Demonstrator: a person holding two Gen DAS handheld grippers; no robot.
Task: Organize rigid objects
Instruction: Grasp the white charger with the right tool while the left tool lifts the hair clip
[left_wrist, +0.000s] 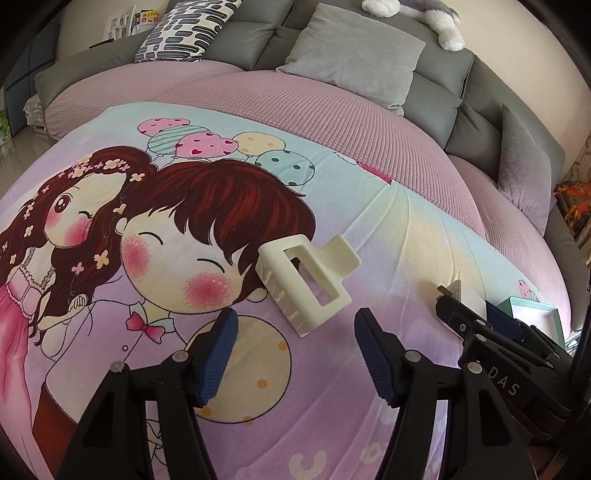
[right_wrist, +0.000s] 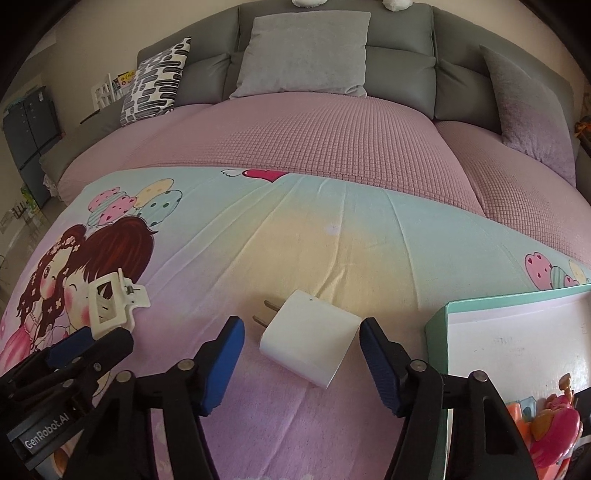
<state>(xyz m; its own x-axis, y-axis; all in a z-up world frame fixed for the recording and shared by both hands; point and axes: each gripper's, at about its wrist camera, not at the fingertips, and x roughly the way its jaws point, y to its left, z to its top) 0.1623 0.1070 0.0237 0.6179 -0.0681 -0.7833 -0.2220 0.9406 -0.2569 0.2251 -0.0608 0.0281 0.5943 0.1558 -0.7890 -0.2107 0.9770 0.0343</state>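
A cream hair claw clip (left_wrist: 306, 282) lies on the cartoon-print blanket, just ahead of my open, empty left gripper (left_wrist: 295, 325). The clip also shows at the left of the right wrist view (right_wrist: 112, 301). A white wall charger (right_wrist: 308, 339) with two prongs pointing left lies between the fingers of my open right gripper (right_wrist: 301, 332), not clamped. In the left wrist view the charger (left_wrist: 467, 301) is mostly hidden behind the right gripper (left_wrist: 465, 314). A mint-rimmed white box (right_wrist: 517, 347) sits open to the right of the charger.
The box holds a pink and orange toy (right_wrist: 554, 432) at its near corner. The blanket (right_wrist: 295, 236) covers a pink bed. Grey pillows (right_wrist: 306, 55) and a patterned cushion (right_wrist: 155, 81) line the grey headboard. A plush toy (left_wrist: 436, 18) sits on top.
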